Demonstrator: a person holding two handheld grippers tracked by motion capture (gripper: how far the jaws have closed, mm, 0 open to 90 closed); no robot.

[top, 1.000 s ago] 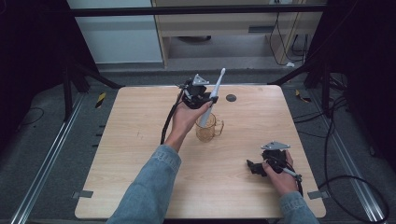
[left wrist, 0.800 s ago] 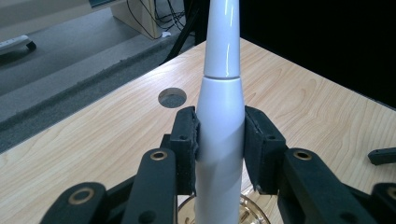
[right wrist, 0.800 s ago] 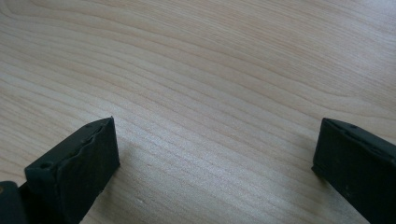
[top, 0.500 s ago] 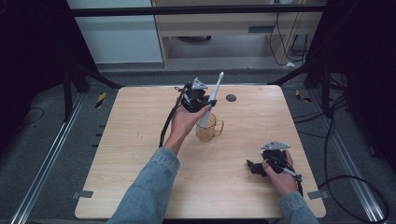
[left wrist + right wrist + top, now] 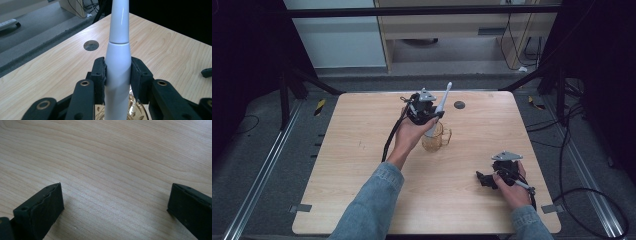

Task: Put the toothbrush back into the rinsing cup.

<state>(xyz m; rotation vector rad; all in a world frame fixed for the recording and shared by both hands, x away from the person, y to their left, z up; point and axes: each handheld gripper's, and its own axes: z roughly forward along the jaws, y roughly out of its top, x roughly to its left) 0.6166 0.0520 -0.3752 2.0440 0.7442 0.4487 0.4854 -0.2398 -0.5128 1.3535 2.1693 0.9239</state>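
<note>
Nearest you, your right gripper (image 5: 484, 178) rests low on the pale wood-grain tabletop (image 5: 362, 200), its jaws standing wide apart with nothing between them; in the right gripper view there is bare board between the two black pads.

Farther out, near the middle of the tabletop, your left gripper (image 5: 428, 116) is clamped on a white electric toothbrush (image 5: 117, 75). The pads (image 5: 100, 72) press either side of the thick part of the handle, just below the seam where the slim neck begins. The toothbrush tilts up and away, its lower end down inside an amber glass mug (image 5: 435, 138) with a side handle.

The toothbrush is smooth, glossy plastic, round and tapering, so it will likely be light and stiff but slippery, and a grip on the taper could slide toward the narrow end. Hold it on the broad body, as you do now. The mug looks thin-walled, patterned and fragile, and probably tips easily if the toothbrush levers on its rim.

Beyond, a round dark hole (image 5: 459, 104) sits in the tabletop near the far edge.
</note>
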